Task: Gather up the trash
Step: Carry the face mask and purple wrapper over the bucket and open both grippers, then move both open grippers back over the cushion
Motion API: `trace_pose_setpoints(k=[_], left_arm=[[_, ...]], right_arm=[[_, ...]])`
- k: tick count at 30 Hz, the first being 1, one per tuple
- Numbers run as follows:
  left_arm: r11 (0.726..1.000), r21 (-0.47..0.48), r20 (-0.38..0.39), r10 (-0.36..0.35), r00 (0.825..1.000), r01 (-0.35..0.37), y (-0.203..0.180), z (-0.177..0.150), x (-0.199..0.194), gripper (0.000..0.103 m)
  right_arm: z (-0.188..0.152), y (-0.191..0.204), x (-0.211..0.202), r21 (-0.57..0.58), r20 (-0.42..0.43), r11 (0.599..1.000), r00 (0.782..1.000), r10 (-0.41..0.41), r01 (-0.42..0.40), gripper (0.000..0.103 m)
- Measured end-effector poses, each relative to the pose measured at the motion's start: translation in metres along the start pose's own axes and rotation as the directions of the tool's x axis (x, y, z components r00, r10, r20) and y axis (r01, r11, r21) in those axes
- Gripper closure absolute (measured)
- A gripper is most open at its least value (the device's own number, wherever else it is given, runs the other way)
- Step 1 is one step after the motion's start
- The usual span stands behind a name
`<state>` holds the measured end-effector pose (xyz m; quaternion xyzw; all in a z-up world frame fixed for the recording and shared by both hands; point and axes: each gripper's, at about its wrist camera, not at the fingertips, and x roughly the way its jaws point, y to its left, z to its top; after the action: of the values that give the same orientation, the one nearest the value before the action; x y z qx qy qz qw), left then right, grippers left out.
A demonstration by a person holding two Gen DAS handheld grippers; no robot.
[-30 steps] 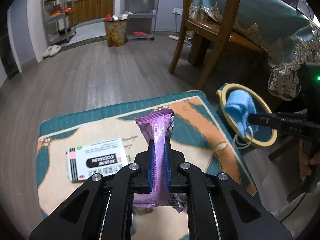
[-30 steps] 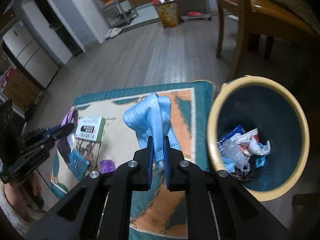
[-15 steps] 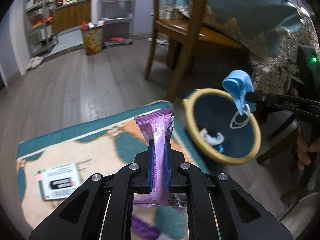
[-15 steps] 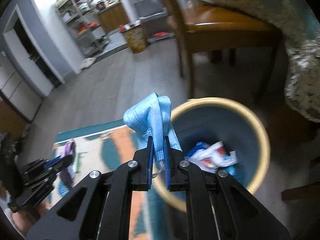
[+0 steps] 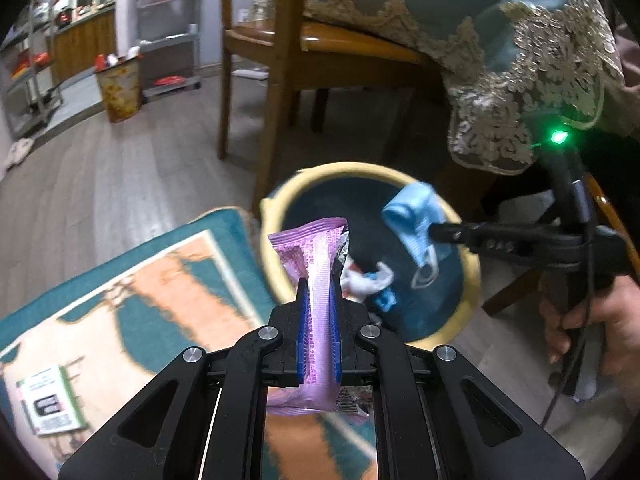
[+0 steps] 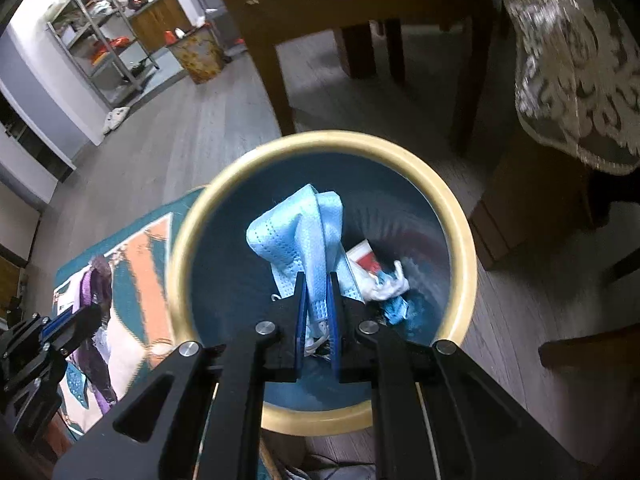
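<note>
Blue mask (image 6: 304, 236) now hanging over bin (image 6: 452, 216) mouth, no longer above rug (image 5: 168, 280). We are seeing it crumpled, ear loop dangling. Right gripper (image 6: 318, 300) clamping mask over bin. Left gripper (image 5: 319, 304) clenching purple wrapper (image 5: 316, 260) near bin's left rim, above rug edge.

wooden chair (image 5: 276, 60), lace tablecloth (image 5: 520, 60), patterned rug (image 5: 160, 280), metal shelves (image 6: 100, 52)

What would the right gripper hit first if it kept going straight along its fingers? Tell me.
The right gripper, shut on the blue face mask, points down into the yellow-rimmed bin. It would probably meet the crumpled trash at the bottom first, though depth is unclear.
</note>
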<state>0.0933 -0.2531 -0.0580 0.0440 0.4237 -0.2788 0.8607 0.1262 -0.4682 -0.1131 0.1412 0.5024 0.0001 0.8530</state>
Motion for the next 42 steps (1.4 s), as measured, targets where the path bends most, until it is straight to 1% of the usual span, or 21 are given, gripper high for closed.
trace_pose_setpoints(k=[5,8,11,12,13,14,15,16,17,22,24,28,30,32,33,34,35,36,37,39,42], left_arm=[[1.000,0.028,-0.011,-0.008,1.000,0.008,-0.015,0.007,0.019,0.092],[1.000,0.018,0.010,-0.020,1.000,0.020,-0.018,0.012,0.023,0.092],[1.000,0.005,0.043,-0.023,0.999,0.023,-0.020,0.019,0.022,0.091],[1.000,-0.005,0.056,-0.024,0.998,0.024,-0.019,0.021,0.022,0.086],[0.999,-0.016,0.063,-0.032,0.997,0.033,-0.018,0.023,0.022,0.075],[0.999,-0.030,0.067,-0.039,0.997,0.041,-0.017,0.024,0.023,0.068],[0.997,-0.050,0.065,-0.057,0.996,0.060,-0.016,0.024,0.024,0.060],[0.995,-0.064,0.060,-0.072,0.996,0.076,-0.015,0.025,0.026,0.058],[0.994,-0.073,0.057,-0.080,0.995,0.084,-0.014,0.024,0.027,0.057],[0.995,-0.067,0.039,-0.066,0.997,0.069,-0.013,0.021,0.028,0.057],[0.996,-0.066,0.040,-0.061,0.997,0.064,-0.010,0.020,0.024,0.057],[0.996,-0.070,0.053,-0.044,0.998,0.047,-0.002,0.017,0.012,0.057],[0.997,-0.070,0.054,-0.031,0.998,0.035,0.002,0.014,0.005,0.057],[0.998,-0.068,0.054,-0.009,0.999,0.013,0.009,0.010,-0.004,0.057],[0.998,-0.069,0.054,0.002,0.999,0.002,0.012,0.008,-0.007,0.052],[0.997,-0.072,0.055,0.016,0.998,-0.012,0.015,0.006,-0.011,0.046],[0.997,-0.077,0.057,0.028,0.998,-0.023,0.018,0.004,-0.015,0.041],[0.996,-0.083,0.060,0.041,0.997,-0.036,0.023,0.001,-0.020,0.033],[0.995,-0.087,0.062,0.056,0.996,-0.051,0.027,-0.001,-0.025,0.029],[0.993,-0.085,0.064,0.087,0.994,-0.081,0.035,-0.008,-0.036,0.024],[0.988,-0.083,0.057,0.137,0.989,-0.132,0.047,-0.019,-0.052,0.019]], right_arm=[[-0.003,-0.019,0.009,0.050,-0.032,0.999,0.999,-0.005,0.007,0.094],[0.000,-0.024,0.010,0.088,-0.026,0.996,1.000,0.004,-0.002,0.094],[0.000,-0.027,0.008,0.088,-0.012,0.996,1.000,0.003,-0.002,0.092],[0.000,-0.028,0.007,0.086,-0.012,0.996,1.000,0.004,-0.002,0.090],[-0.002,-0.029,0.006,0.085,-0.010,0.996,1.000,0.004,-0.003,0.088],[-0.002,-0.029,0.006,0.084,-0.009,0.996,1.000,0.001,0.000,0.085],[-0.002,-0.030,0.005,0.080,-0.007,0.997,1.000,-0.006,0.006,0.084],[-0.003,-0.032,0.004,0.078,-0.005,0.997,1.000,-0.009,0.010,0.084],[-0.003,-0.033,0.004,0.078,-0.004,0.997,1.000,-0.012,0.012,0.083],[0.000,-0.033,0.004,0.088,-0.008,0.996,1.000,-0.001,0.002,0.081],[0.000,-0.029,0.004,0.080,-0.006,0.997,1.000,0.002,-0.001,0.076],[0.003,-0.021,0.002,0.058,-0.001,0.998,1.000,0.007,-0.006,0.073],[0.004,-0.018,0.000,0.052,0.002,0.999,1.000,0.008,-0.008,0.064],[0.005,-0.015,-0.003,0.050,0.011,0.999,1.000,0.008,-0.009,0.059],[0.005,-0.013,-0.003,0.046,0.014,0.999,1.000,0.009,-0.010,0.055],[0.006,-0.010,-0.005,0.041,0.018,0.999,1.000,0.010,-0.010,0.052],[0.006,-0.007,-0.007,0.034,0.023,0.999,1.000,0.014,-0.014,0.042],[0.006,-0.003,-0.009,0.026,0.030,0.999,0.999,0.018,-0.019,0.034],[0.006,0.001,-0.011,0.018,0.034,1.000,0.999,0.019,-0.019,0.031],[0.005,0.012,-0.015,-0.020,0.043,1.000,0.999,0.015,-0.015,0.022],[0.002,0.028,-0.019,-0.057,0.053,0.998,0.998,0.029,-0.026,0.017]])
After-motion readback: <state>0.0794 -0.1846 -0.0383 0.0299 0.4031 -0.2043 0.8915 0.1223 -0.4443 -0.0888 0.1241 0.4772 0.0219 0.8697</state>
